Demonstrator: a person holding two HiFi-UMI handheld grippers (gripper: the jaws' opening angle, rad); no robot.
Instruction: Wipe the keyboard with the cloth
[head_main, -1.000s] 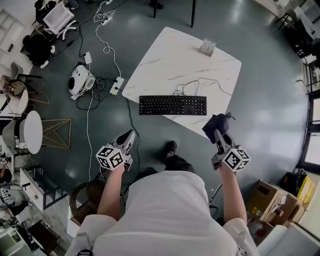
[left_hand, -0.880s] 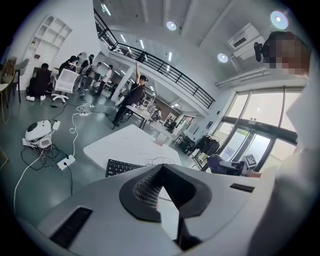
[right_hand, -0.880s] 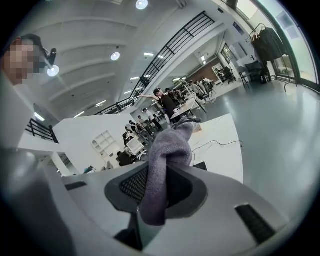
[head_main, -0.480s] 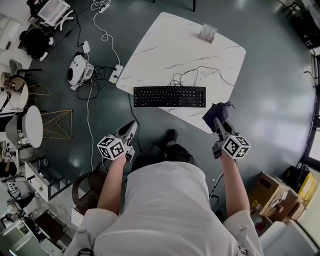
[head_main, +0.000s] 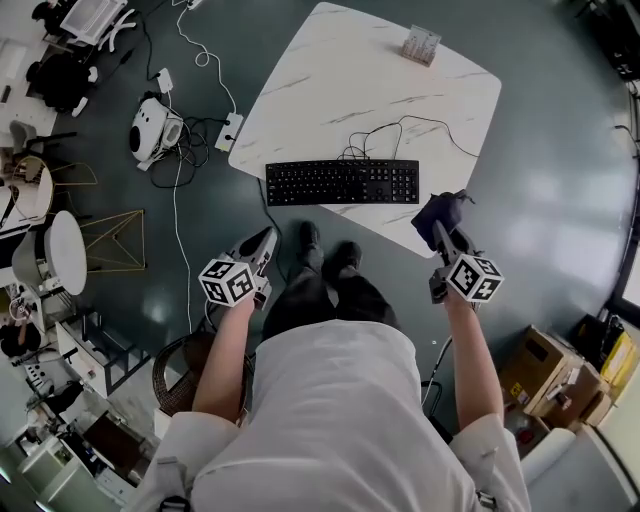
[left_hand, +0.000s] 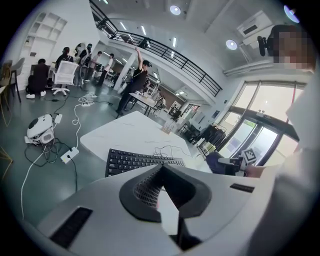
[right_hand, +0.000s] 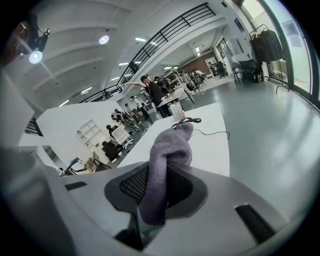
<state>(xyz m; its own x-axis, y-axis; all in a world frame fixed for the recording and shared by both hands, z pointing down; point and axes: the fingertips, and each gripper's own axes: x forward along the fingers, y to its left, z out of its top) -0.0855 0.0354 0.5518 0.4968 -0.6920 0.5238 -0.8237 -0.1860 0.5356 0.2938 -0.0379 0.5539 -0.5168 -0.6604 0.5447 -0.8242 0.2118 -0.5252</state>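
Note:
A black keyboard (head_main: 343, 182) lies along the near edge of a white marble table (head_main: 330, 90); it also shows in the left gripper view, keyboard (left_hand: 135, 160). My right gripper (head_main: 442, 233) hovers at the table's near right corner, shut on a dark purple cloth (head_main: 441, 212) that bunches up from between its jaws, cloth (right_hand: 167, 160). My left gripper (head_main: 264, 243) hangs over the floor, left of and short of the keyboard, shut with nothing in it.
A small clear box (head_main: 421, 45) stands at the table's far side, and the keyboard's cable (head_main: 400, 130) loops across the top. On the floor left are a white device (head_main: 152, 128) and power strips with cords (head_main: 228, 130). Cardboard boxes (head_main: 545, 380) sit at right.
Both grippers have sunk and drawn nearer the table's near edge. The view has shifted so the table and keyboard lie higher in the head view. The cloth stays gripped.

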